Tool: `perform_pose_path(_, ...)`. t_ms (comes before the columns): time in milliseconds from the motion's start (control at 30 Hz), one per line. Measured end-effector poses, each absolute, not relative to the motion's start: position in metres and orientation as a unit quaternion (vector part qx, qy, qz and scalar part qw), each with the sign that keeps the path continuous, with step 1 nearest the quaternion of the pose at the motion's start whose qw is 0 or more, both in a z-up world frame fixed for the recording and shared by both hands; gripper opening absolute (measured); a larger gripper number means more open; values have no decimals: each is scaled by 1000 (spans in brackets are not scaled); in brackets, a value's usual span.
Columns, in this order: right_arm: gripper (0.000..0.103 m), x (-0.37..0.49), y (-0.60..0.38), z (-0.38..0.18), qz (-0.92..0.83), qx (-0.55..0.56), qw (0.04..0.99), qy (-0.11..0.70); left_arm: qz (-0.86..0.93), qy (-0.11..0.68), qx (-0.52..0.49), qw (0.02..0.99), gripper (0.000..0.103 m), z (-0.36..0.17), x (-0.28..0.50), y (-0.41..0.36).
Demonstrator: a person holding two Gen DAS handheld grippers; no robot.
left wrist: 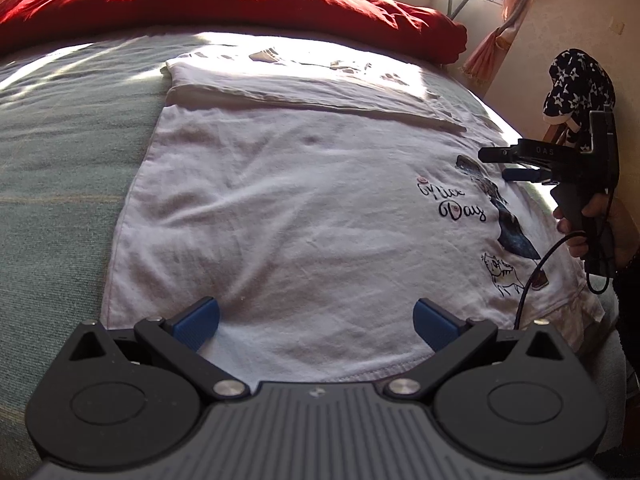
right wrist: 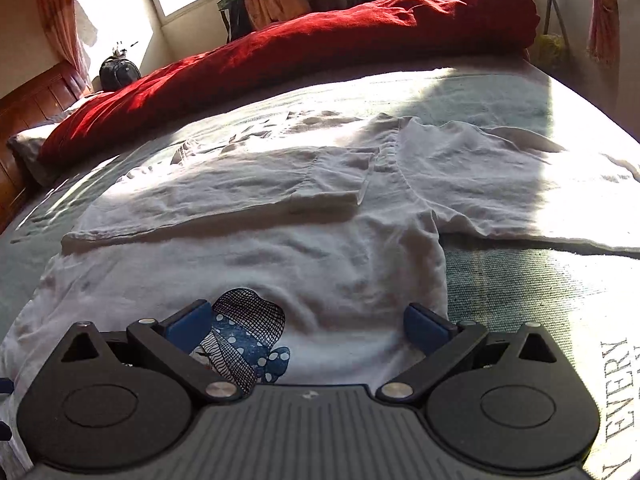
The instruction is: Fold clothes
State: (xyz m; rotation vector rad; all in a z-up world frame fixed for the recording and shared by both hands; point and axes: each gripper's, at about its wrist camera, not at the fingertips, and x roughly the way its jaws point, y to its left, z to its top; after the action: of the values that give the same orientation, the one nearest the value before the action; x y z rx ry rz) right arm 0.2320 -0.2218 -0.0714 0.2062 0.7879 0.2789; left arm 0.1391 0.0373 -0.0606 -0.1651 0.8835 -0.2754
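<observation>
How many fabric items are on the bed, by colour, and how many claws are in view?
White printed T-shirts: 2, one under both claws and one further right.
Red quilt: 1.
Claws: 2, left claw and right claw, both open.
Total: 5.

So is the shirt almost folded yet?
Partly. One side of the white T-shirt is already folded over, making a flap along the far edge. Right now nothing is held: the left gripper is open above the hem, and the right gripper is open above the printed hat. The near side and the final fold still look undone.
</observation>
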Motion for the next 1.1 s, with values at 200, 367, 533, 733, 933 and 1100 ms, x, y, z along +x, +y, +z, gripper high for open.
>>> perform_pose_path(200, 103, 244, -230, -49, 200, 152, 883, 397, -133, 428, -73, 891, 102, -61, 141, 36)
perform_pose_path(367, 103, 267, -222, -71, 208, 147, 874, 413, -131, 429, -66, 891, 102, -61, 142, 35)
perform_pose_path(533, 103, 279, -247, -59, 155, 224, 881, 386, -131, 430, -67, 891, 102, -61, 142, 35)
perform_pose_path(733, 103, 287, -233, -65, 171, 179, 880, 404, -131, 429, -67, 891, 102, -61, 142, 36)
perform_pose_path(933, 103, 277, -252, -52, 135, 199, 888, 392, -127, 427, -71, 893, 102, -59, 140, 36)
perform_pose_path(1100, 103, 211, -245, -36, 193, 174, 870, 418, -120, 429, -57, 894, 102, -57, 136, 29)
